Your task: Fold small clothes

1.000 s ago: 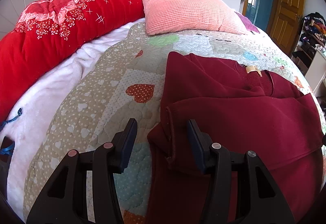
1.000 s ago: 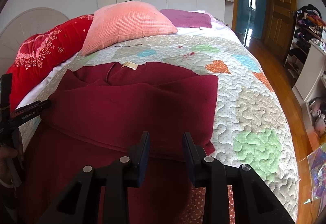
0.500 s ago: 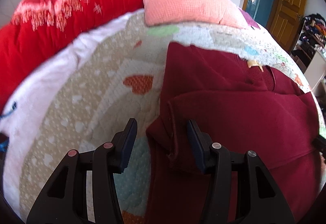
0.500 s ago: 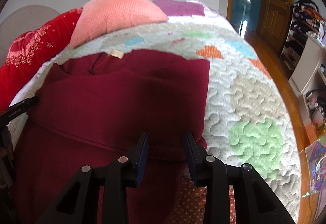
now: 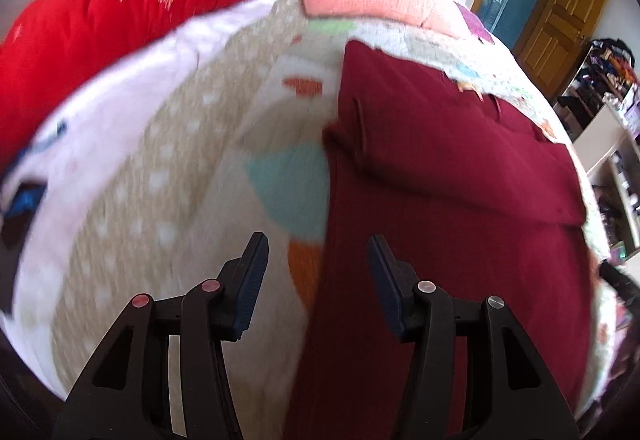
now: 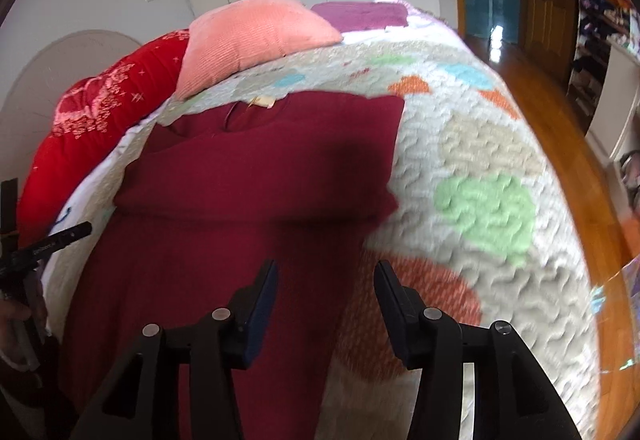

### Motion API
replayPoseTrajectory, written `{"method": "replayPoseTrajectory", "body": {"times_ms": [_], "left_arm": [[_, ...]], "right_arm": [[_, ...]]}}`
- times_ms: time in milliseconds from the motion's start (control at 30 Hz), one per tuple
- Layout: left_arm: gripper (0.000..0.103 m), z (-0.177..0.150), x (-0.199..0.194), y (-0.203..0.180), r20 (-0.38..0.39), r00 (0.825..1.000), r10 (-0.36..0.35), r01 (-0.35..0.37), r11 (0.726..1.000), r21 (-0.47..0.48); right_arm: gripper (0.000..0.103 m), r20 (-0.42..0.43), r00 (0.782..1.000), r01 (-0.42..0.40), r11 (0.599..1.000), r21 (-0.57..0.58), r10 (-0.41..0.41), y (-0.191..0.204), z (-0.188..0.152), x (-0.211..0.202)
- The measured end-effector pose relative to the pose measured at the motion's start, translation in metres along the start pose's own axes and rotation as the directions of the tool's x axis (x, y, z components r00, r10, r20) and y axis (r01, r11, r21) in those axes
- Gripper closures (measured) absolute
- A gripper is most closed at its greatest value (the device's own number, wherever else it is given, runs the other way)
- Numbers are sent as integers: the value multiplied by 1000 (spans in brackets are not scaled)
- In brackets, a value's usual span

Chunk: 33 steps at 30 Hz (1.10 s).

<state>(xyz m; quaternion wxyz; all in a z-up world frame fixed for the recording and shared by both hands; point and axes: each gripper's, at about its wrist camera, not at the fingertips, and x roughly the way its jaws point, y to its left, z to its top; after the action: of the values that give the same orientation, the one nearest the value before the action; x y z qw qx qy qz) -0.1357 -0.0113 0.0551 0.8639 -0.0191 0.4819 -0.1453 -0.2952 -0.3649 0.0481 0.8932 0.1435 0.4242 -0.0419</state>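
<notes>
The maroon sweatshirt (image 6: 256,176) lay on the quilt (image 6: 480,160) with its sleeves folded across the chest. The right gripper (image 6: 325,290), whose jaws had just been opening, stood over the garment's right edge, empty. The left gripper (image 5: 316,268) straddled the left edge, parted, gripping nothing. Judged next: take the hem below both claws and fold it toward the collar.

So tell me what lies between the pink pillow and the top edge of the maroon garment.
Only bare patchwork quilt lies between the pink pillow and the maroon garment; its tan neck label marks that edge. The right wrist view shows it best.
</notes>
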Motion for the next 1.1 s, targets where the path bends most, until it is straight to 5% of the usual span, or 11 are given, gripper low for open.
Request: {"method": "replayPoseTrajectory", "body": {"times_ms": [200, 300, 400, 467, 500, 667, 800, 867, 933, 1100], "left_arm": [[51, -42, -18, 3, -53, 998, -31, 31, 1000, -6], [39, -58, -19, 6, -87, 996, -27, 28, 1000, 10], [37, -70, -17, 9, -69, 997, -22, 22, 1000, -1], [37, -72, -19, 8, -66, 998, -12, 12, 1000, 1], [37, -72, -20, 7, -77, 997, -10, 10, 1000, 3], [37, -80, -35, 15, -96, 995, -42, 40, 999, -23], [37, -95, -45, 22, -114, 992, -58, 54, 998, -37], [37, -98, -49, 22, -122, 990, -65, 62, 997, -34], [36, -107, -53, 25, -136, 988, -71, 67, 997, -34], [35, -121, -57, 23, -167, 984, -65, 66, 998, 4]], "right_arm": [[52, -72, 996, -48, 999, 8, 49, 3, -48, -6], [47, -99, 991, -89, 996, -9, 88, 5, -72, -14], [46, -79, 984, -159, 987, 9, 159, 5, -94, -19], [67, -65, 988, -142, 989, -45, 139, 15, -98, -17], [93, -63, 990, -133, 988, -75, 129, 21, -97, -17], [96, -23, 998, -59, 992, -113, 57, 20, -91, -29], [96, -45, 993, -109, 994, -27, 108, 9, -96, -24], [88, -34, 987, -157, 988, 4, 157, 7, -99, -36], [49, -48, 974, -221, 974, 48, 223, 0, -107, -48], [43, -105, 939, -320, 943, 88, 328, -7, -138, -63]]}}
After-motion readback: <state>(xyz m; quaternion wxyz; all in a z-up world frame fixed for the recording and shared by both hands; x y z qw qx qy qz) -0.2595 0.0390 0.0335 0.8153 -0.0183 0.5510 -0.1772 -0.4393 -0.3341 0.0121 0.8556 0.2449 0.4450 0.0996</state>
